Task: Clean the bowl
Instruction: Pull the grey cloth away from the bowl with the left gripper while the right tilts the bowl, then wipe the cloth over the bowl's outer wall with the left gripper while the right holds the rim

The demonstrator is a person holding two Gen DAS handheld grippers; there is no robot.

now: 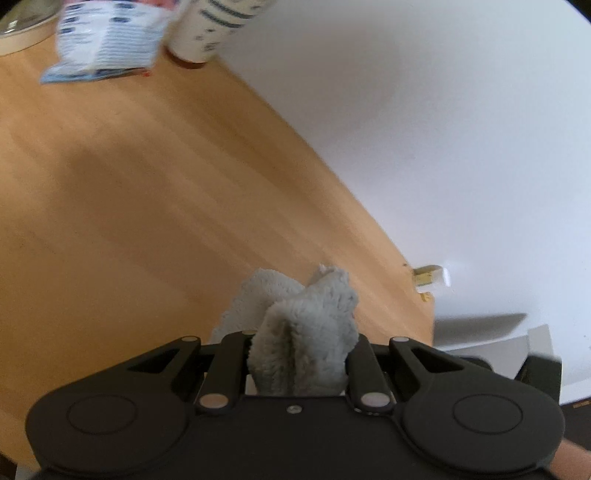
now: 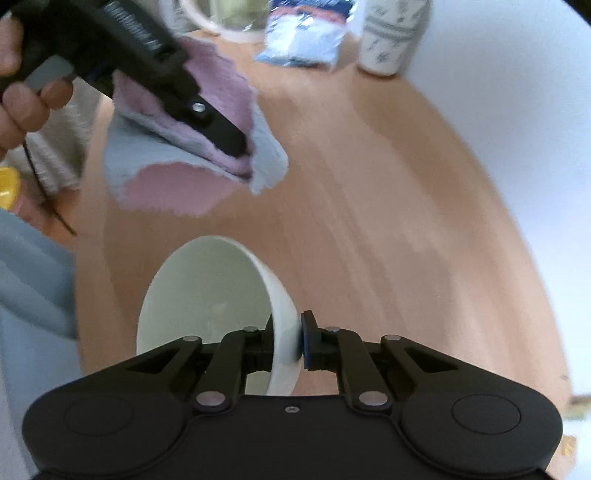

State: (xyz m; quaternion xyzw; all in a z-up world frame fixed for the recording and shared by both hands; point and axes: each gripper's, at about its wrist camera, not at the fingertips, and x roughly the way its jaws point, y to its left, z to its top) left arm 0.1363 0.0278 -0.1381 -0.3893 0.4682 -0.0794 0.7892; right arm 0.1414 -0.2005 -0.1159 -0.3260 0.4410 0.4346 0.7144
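Note:
A white bowl (image 2: pixel 207 295) is held tilted on its side above the wooden table (image 2: pixel 388 206), its opening facing left. My right gripper (image 2: pixel 288 343) is shut on the bowl's rim, one finger inside and one outside. In the left wrist view my left gripper (image 1: pixel 299 354) is shut on a fluffy grey cloth (image 1: pixel 306 332) that bunches up between its fingers. The right wrist view shows that same left gripper (image 2: pixel 242 155) from the side, up and to the left of the bowl, with the cloth (image 2: pixel 177 147) hanging pink and grey-blue below it. A hand (image 2: pixel 22 92) grips its handle.
At the far end of the table stand a white patterned cup (image 2: pixel 391 40), a blue-and-white packet (image 2: pixel 306 40) and a glass bowl on a light ring (image 2: pixel 225 18). A white wall (image 1: pixel 443 129) runs along the table's right edge. A yellow object (image 2: pixel 7 186) sits at far left.

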